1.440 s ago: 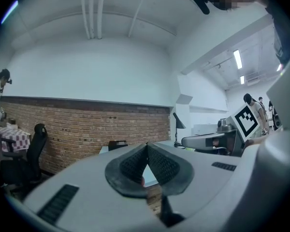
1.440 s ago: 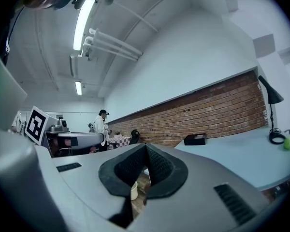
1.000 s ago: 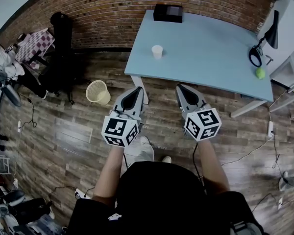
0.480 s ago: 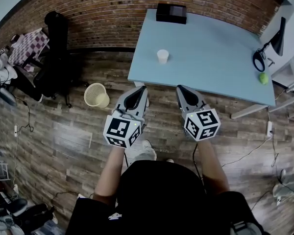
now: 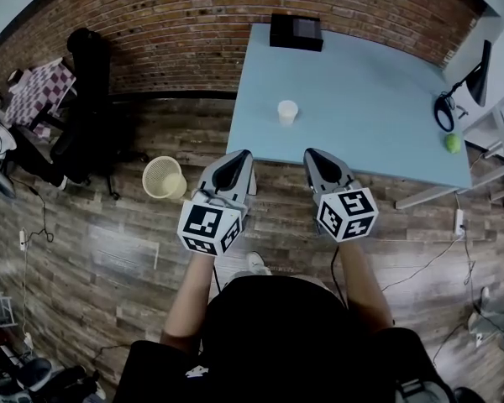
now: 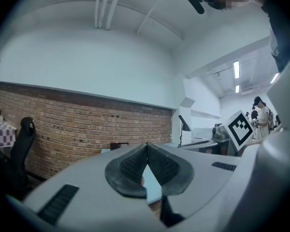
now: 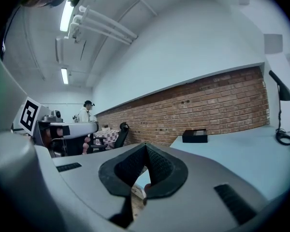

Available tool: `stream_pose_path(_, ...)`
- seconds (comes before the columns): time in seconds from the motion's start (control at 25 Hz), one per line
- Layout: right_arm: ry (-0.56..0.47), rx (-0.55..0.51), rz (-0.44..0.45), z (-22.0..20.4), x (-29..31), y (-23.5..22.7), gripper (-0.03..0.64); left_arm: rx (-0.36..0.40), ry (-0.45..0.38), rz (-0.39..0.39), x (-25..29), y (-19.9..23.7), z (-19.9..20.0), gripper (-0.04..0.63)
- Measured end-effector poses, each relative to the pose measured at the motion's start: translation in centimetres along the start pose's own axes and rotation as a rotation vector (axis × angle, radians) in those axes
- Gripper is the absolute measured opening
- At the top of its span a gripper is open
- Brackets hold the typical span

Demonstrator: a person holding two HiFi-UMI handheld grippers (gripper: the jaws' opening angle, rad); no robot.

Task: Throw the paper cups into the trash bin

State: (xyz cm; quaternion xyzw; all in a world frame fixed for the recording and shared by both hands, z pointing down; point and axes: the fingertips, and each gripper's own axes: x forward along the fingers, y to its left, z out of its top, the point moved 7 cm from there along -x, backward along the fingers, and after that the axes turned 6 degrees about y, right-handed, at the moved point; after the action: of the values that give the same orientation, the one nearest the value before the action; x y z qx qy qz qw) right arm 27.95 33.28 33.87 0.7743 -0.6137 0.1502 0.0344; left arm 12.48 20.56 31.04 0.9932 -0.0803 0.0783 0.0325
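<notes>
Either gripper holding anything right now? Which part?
Nothing. Left gripper and right gripper are shut and empty; the paper cup stands on the table.

Two grey shells out front: the left gripper [image 5: 238, 154] and the right gripper [image 5: 312, 153], each tapering to dark ribbed pads [image 6: 133, 166]. At their near ends sit white cubes [image 5: 208, 227] with black square markers. A thin black cable [image 5: 333, 263] trails from the right one. The person wears a black top [image 5: 269, 334].
</notes>
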Motion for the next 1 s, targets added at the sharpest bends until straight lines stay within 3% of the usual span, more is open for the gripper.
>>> stream_pose_path(0.44,0.025,0.011,-0.042,0.4,4.1,0.2,0.005,-0.031,-0.004,-0.024,0.9,5.0,-0.6,0.009)
stream_pose_path(1.0,0.105,-0.002,0.013,0.6,10.3,-5.7,0.005,-0.063,0.042,0.063,5.4,8.4,-0.6,0.009)
